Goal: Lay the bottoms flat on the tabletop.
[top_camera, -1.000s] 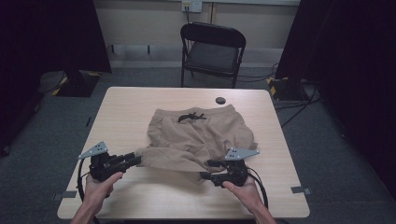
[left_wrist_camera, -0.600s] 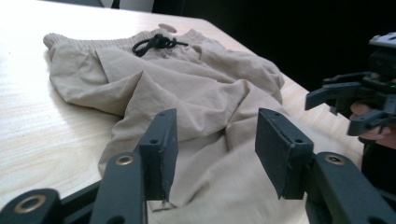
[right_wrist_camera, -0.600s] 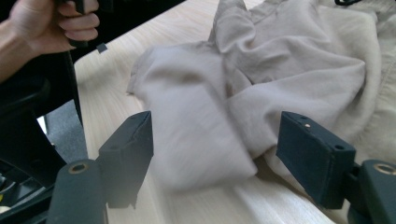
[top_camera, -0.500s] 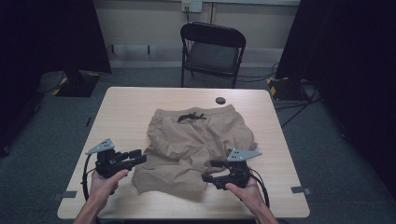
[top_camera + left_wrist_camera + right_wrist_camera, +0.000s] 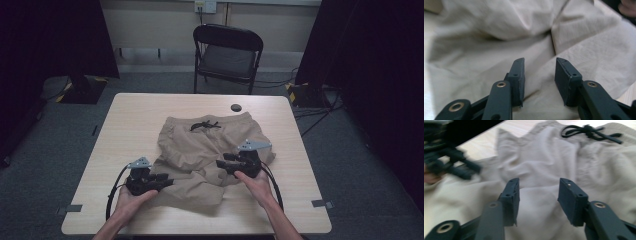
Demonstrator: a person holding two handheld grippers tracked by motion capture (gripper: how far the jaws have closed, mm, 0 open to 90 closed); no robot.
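Note:
Tan shorts with a black drawstring lie rumpled on the light wood table. My left gripper rests at the shorts' near left edge, jaws pointing right. In the left gripper view the left gripper has its jaws apart over creased cloth; they have just been closing a little, pinching nothing. My right gripper lies on the shorts' right side, pointing left. In its own view the right gripper has just been closing, jaws still apart above the fabric, with the drawstring beyond.
A small black round object sits near the table's far edge. A black folding chair stands behind the table. Bare tabletop lies to the left and right of the shorts. Dark curtains flank the room.
My left gripper has moved right, onto the shorts' near left edge. My right gripper has moved away from me, further onto the shorts. The cloth's left part has been drawn inward.

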